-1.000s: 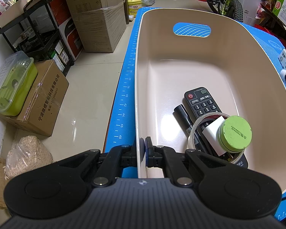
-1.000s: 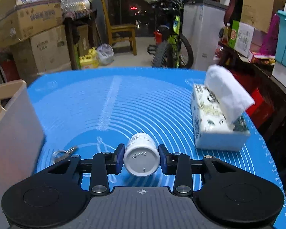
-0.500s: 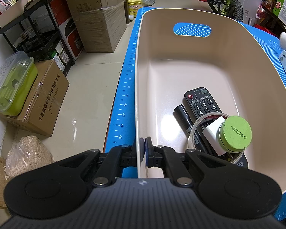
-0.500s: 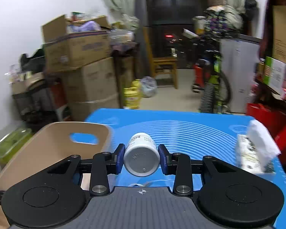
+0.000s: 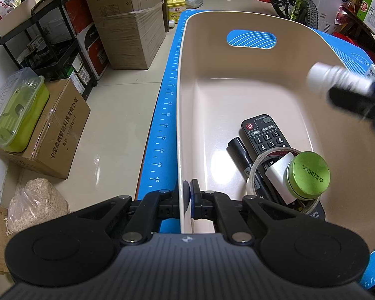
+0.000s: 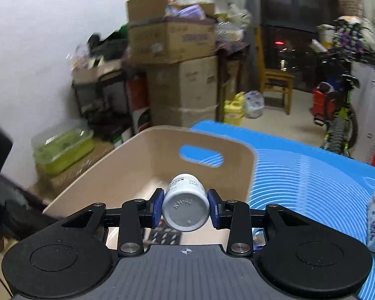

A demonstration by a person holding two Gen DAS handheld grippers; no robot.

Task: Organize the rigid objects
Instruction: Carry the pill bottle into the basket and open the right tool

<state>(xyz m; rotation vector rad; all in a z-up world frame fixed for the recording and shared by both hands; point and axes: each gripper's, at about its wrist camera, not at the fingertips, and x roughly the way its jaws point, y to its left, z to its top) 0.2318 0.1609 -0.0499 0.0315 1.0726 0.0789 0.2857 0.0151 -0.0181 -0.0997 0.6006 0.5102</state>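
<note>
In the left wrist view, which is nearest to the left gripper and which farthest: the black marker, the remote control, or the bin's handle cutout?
1. Black marker, just right of the left gripper.
2. Remote control, behind the marker.
3. Handle cutout, in the bin's far wall.

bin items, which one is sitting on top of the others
The green-lidded jar. It lies on its side over the tape ring, which rests on the remote and the black marker on the bin floor.

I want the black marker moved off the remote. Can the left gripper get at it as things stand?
Probably not. The left gripper is shut on the beige bin wall, steadying it. The black marker lies close inside, but its near end sits under the tape ring and green-lidded jar.
</note>
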